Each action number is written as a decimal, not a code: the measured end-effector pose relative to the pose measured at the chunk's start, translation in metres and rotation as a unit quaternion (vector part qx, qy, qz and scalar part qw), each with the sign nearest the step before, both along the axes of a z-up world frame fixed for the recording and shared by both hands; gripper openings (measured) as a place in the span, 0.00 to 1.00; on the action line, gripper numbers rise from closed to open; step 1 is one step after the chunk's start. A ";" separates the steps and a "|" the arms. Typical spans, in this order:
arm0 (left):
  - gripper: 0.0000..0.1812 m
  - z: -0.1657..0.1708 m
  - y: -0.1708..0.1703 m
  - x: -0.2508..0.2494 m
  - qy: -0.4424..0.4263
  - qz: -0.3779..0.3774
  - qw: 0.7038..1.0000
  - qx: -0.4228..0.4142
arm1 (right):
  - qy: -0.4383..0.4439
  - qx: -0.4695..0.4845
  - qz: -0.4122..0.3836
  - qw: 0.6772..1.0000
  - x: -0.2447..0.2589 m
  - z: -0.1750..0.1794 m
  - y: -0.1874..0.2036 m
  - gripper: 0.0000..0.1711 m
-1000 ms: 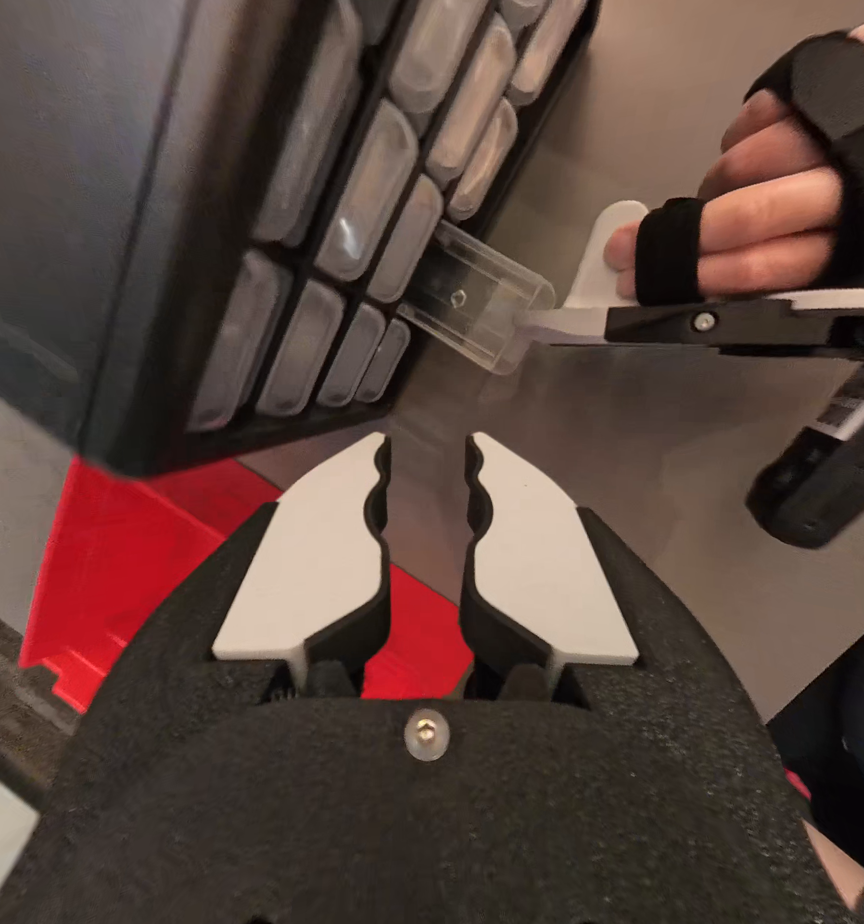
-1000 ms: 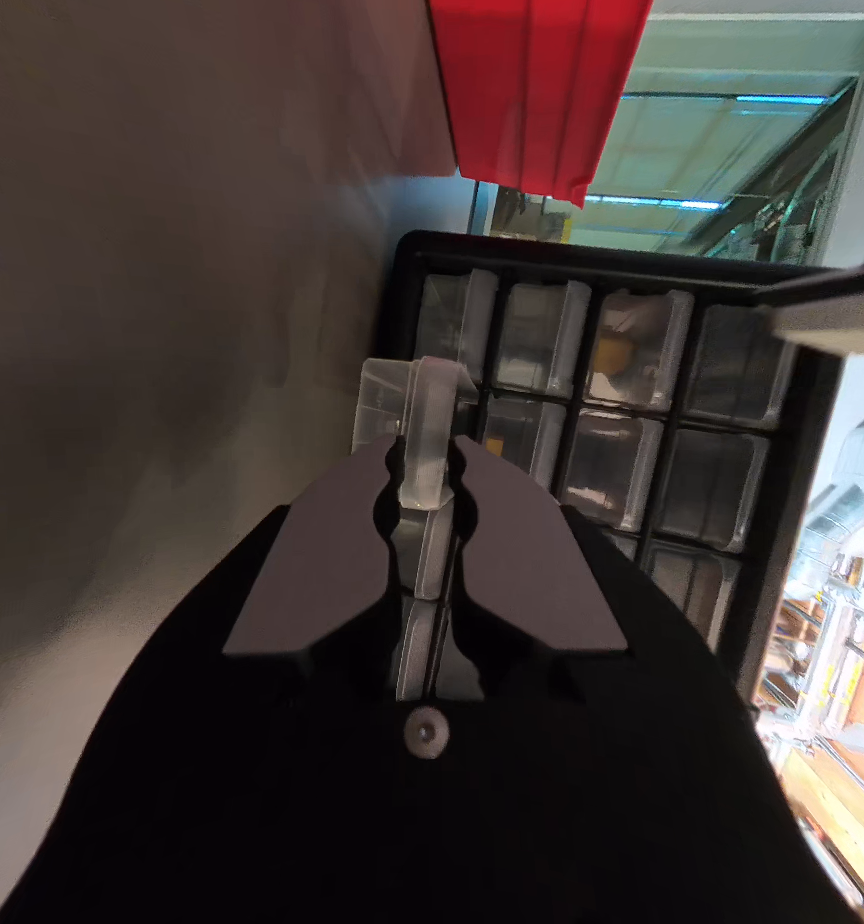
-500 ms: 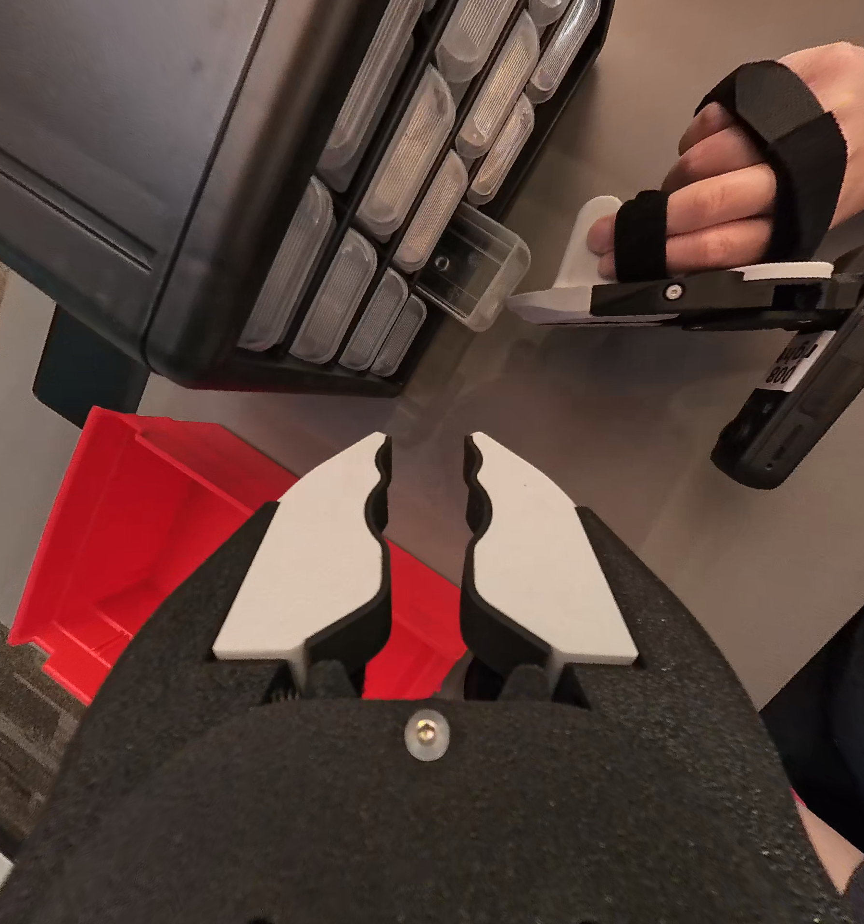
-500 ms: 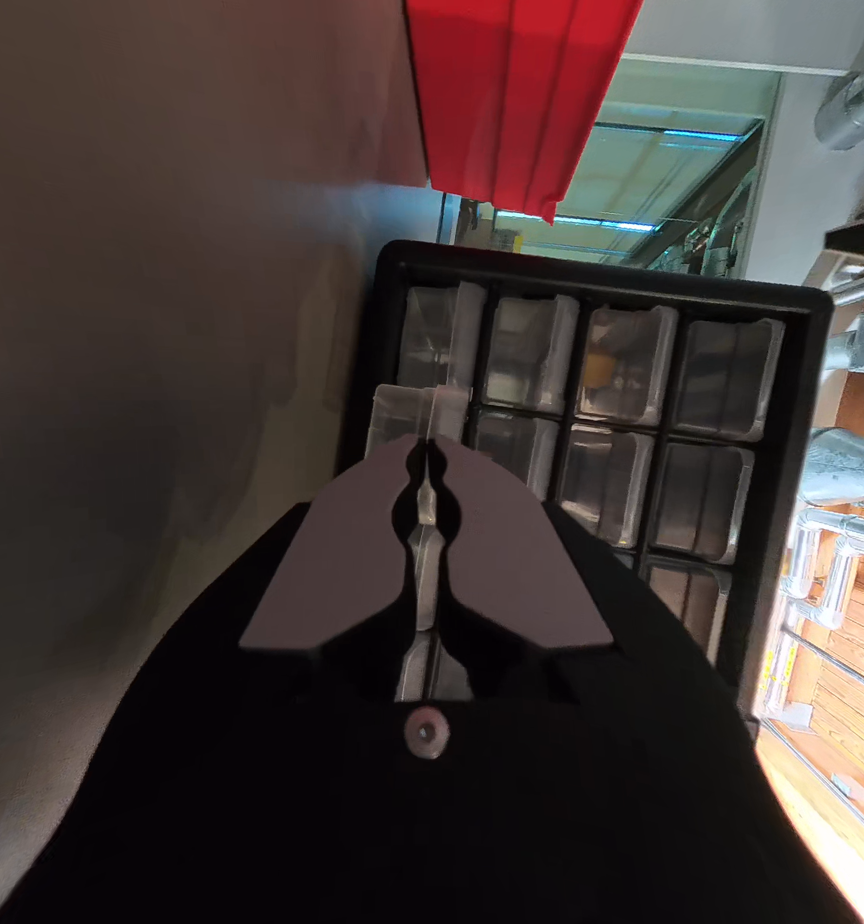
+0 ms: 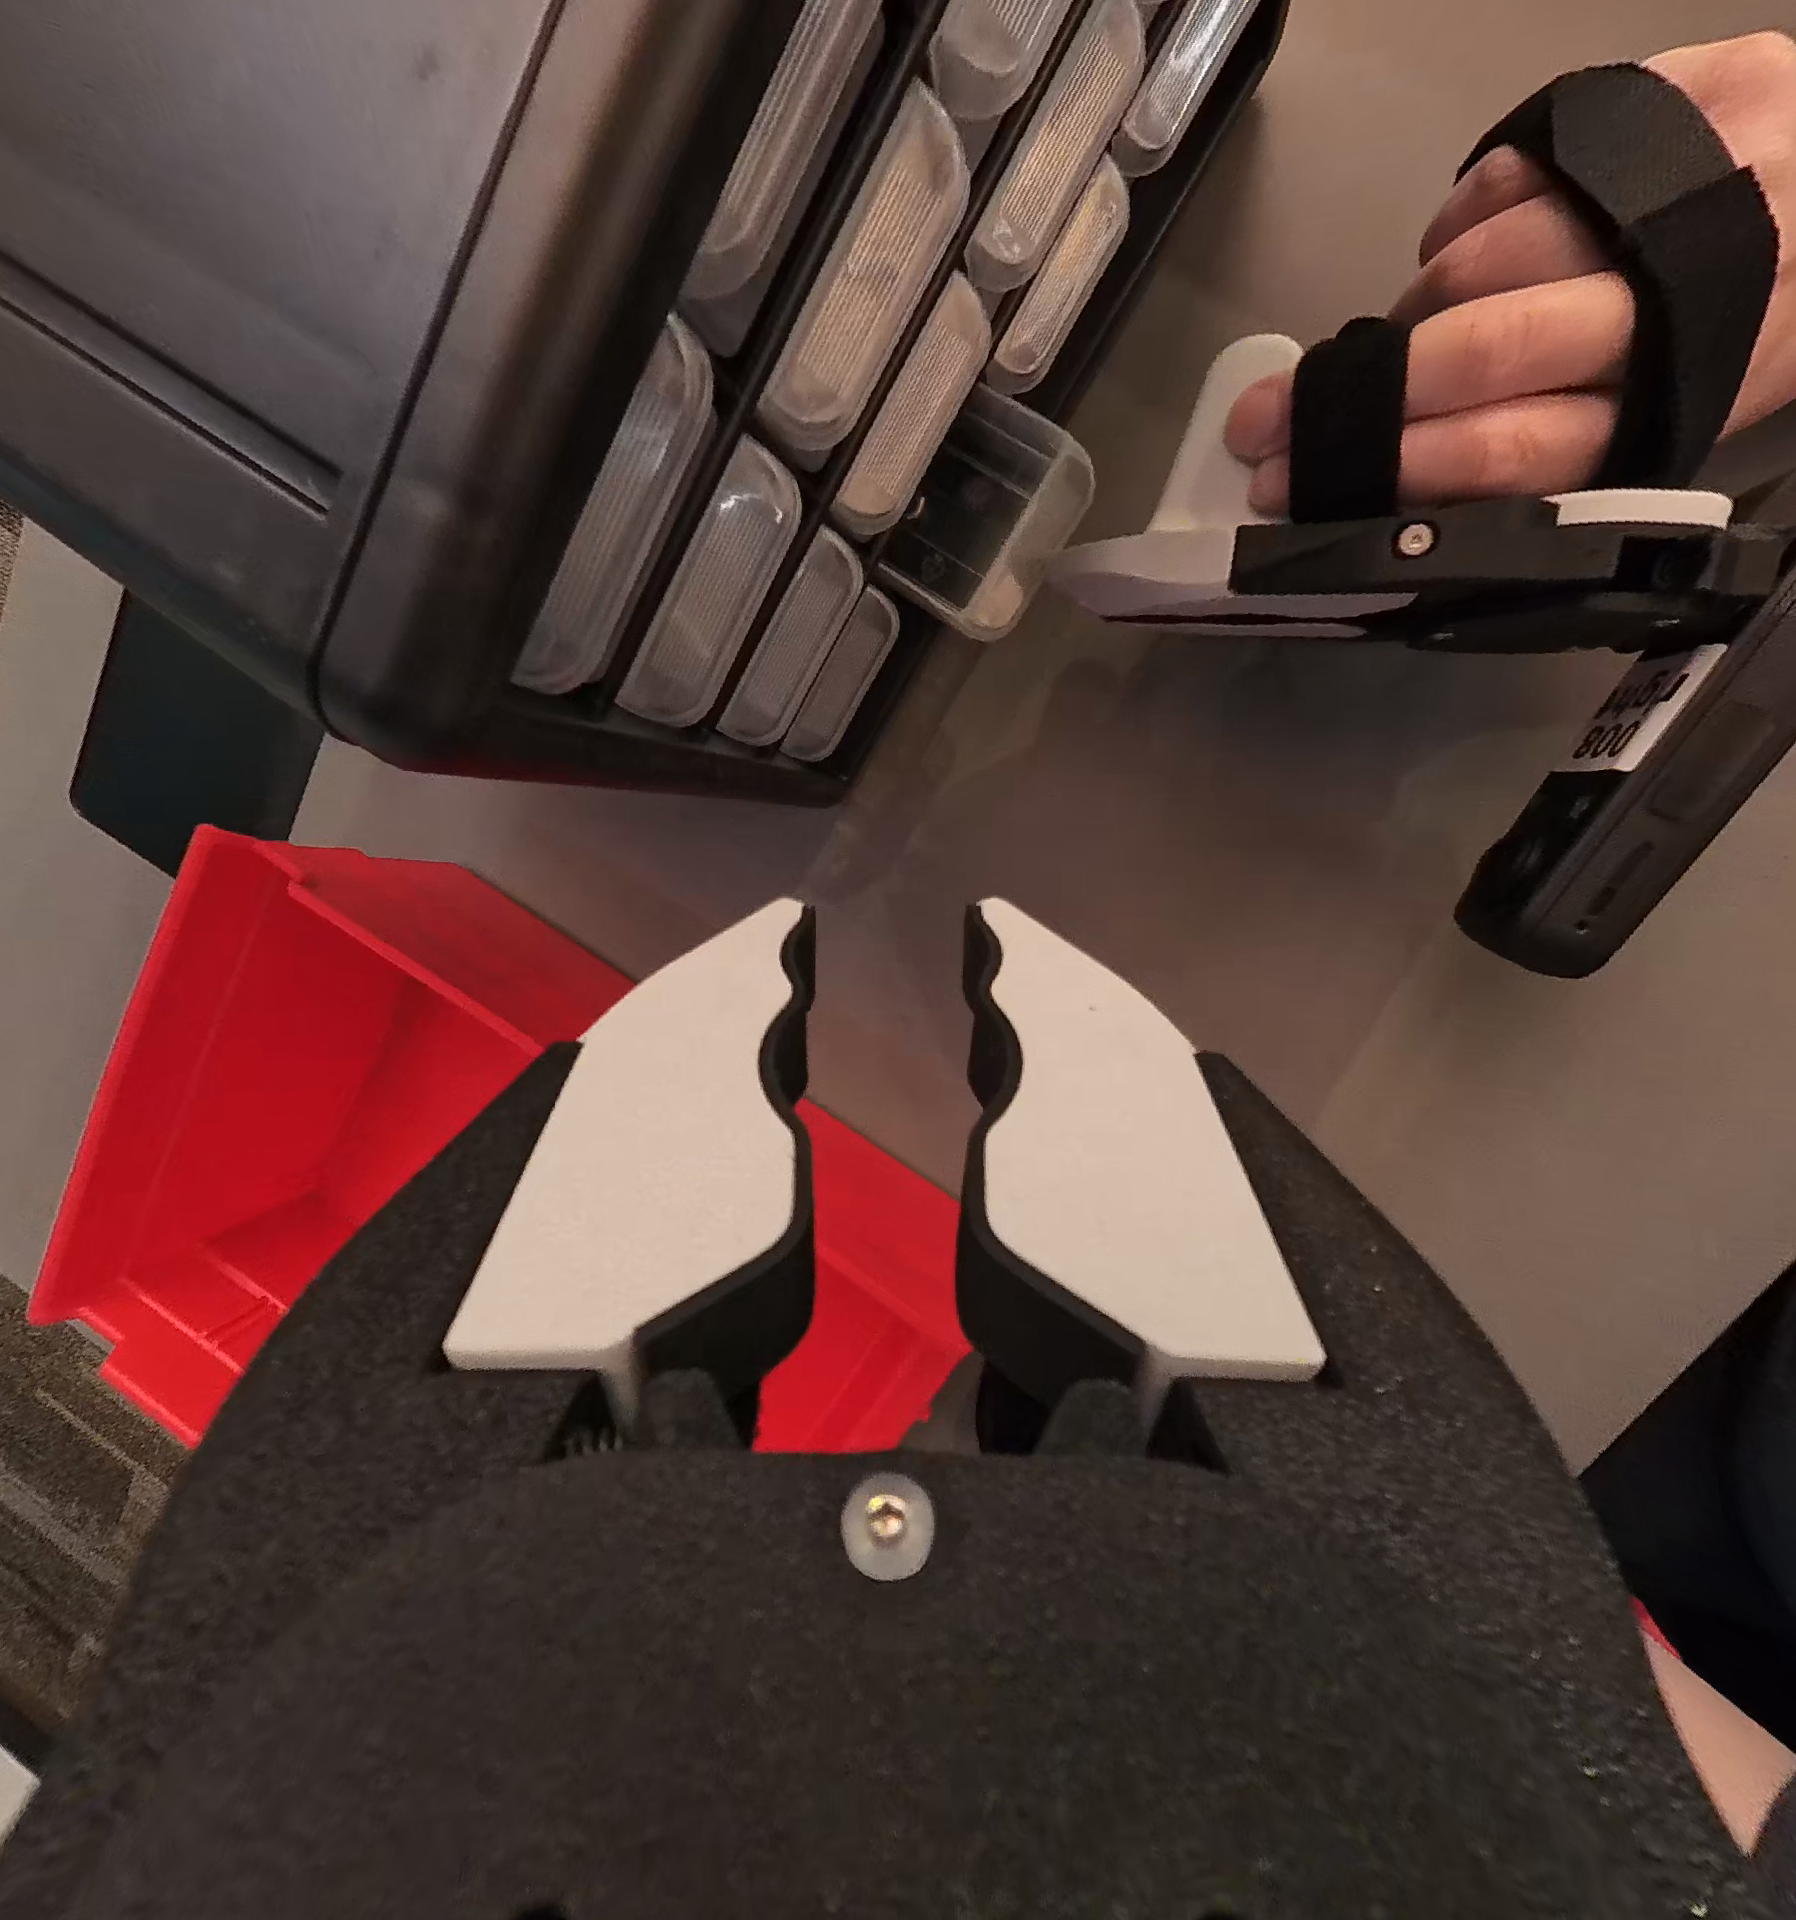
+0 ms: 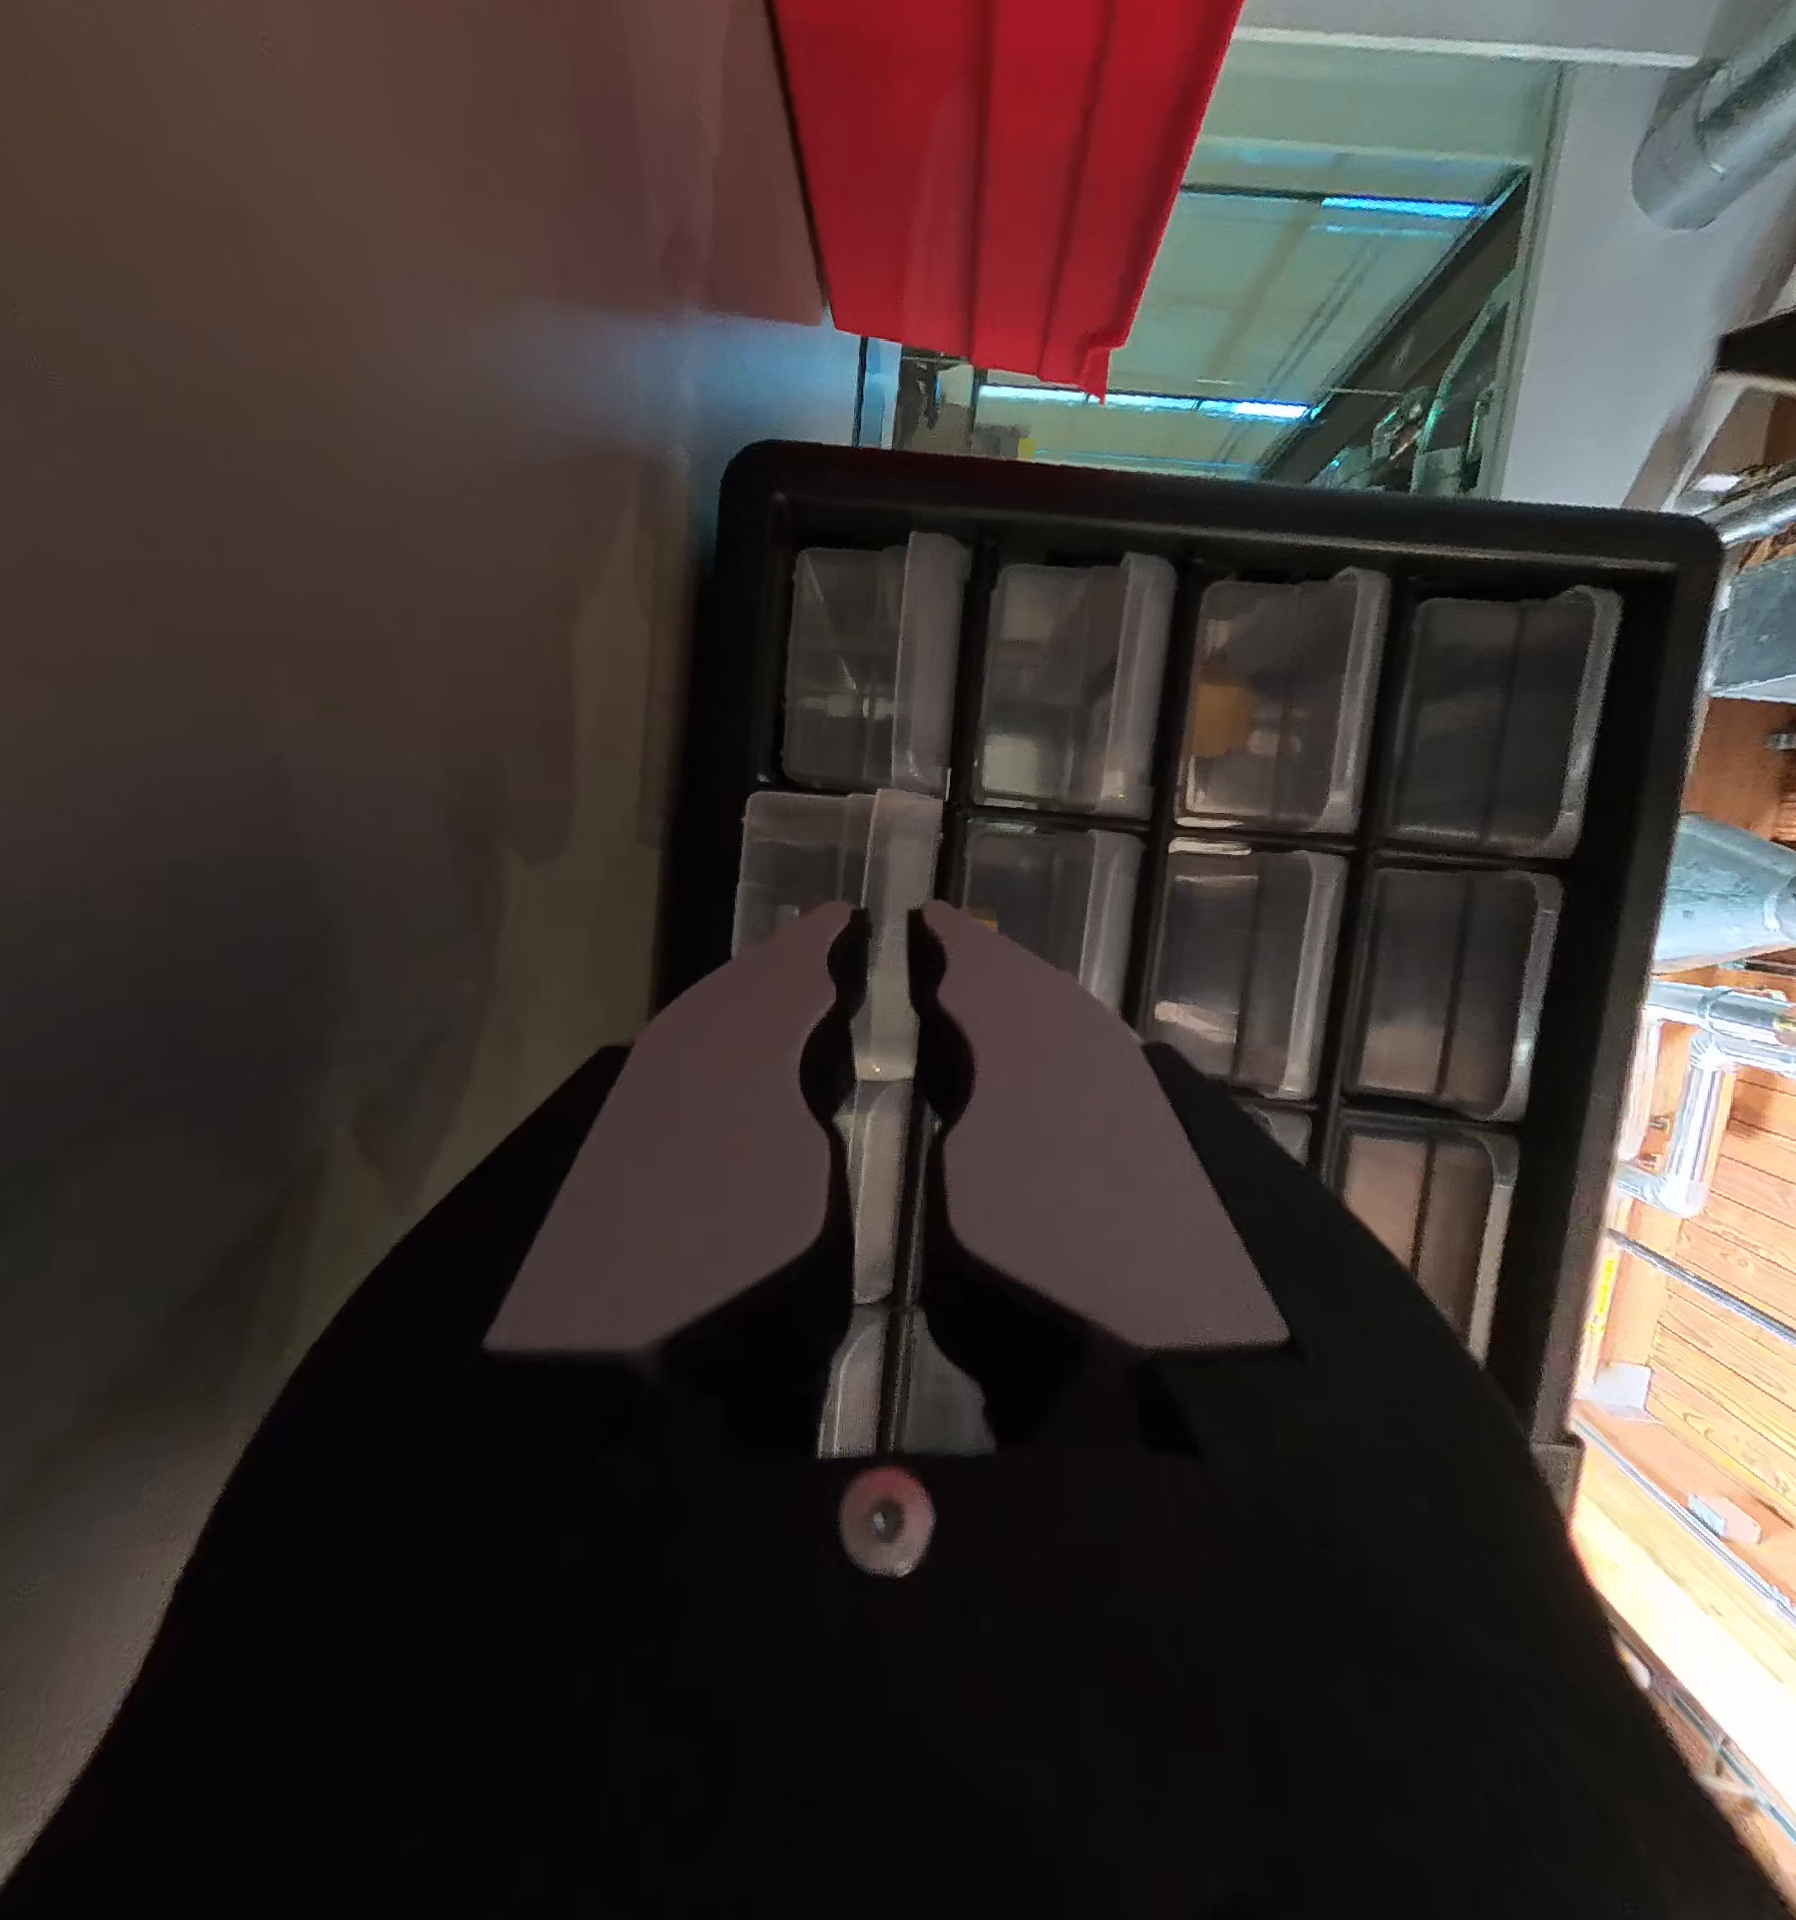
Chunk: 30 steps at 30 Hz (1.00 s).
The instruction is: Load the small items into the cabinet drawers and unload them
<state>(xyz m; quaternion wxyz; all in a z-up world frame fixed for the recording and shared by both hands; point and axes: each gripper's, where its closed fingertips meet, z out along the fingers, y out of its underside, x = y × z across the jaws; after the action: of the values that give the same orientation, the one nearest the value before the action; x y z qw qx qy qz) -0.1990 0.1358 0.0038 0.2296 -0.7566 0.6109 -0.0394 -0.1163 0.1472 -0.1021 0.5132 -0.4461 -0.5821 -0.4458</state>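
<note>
- Fingers of the right gripper (image 6: 889,914) stand nearly together, clamped on the pull tab of a clear drawer (image 6: 842,868); the fingers of the left gripper (image 5: 889,925) stand apart with nothing between them, hovering over the worktop (image 5: 1237,935).
- That drawer sits in the black cabinet (image 6: 1642,935), in the column nearest the worktop, and juts out a little from its slot; in the left wrist view it shows at about 1 o'clock from the left fingers (image 5: 655,1143), with the right fingers (image 5: 1133,556) at its front.
- A small item seems to lie inside it, too faint to name.
- The step in hand looks like pushing the drawer shut: I would keep the push straight along the slot, level with the neighbouring drawer fronts, and let go only once the front sits flush.
- A skewed push could jam the drawer or shift the cabinet.
- A red bin (image 5: 281,1091) lies at 9 o'clock of the left fingers, partly under them.
- Against a second ago, the drawer has gone much farther in, the right fingers have narrowed on the tab, and the left gripper has drawn back from the cabinet.
</note>
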 end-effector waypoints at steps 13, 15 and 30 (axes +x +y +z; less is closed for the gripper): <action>0.15 -0.005 0.005 0.001 0.007 0.002 1.000 -0.008 | 0.010 -0.012 -0.050 0.999 0.016 -0.006 0.028 0.01; 0.15 -0.006 0.006 0.001 0.008 0.005 1.000 -0.008 | 0.014 -0.010 -0.044 0.999 0.013 -0.006 0.029 0.01; 0.15 -0.009 0.009 -0.007 0.017 0.018 1.000 -0.007 | 0.052 -0.065 -0.037 0.996 0.051 0.002 0.004 0.14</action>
<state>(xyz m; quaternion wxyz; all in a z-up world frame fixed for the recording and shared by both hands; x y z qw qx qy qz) -0.2055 0.1446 -0.0056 0.2139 -0.7698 0.6008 -0.0265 -0.0648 0.1512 -0.1002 0.4955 -0.5226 -0.5654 -0.4020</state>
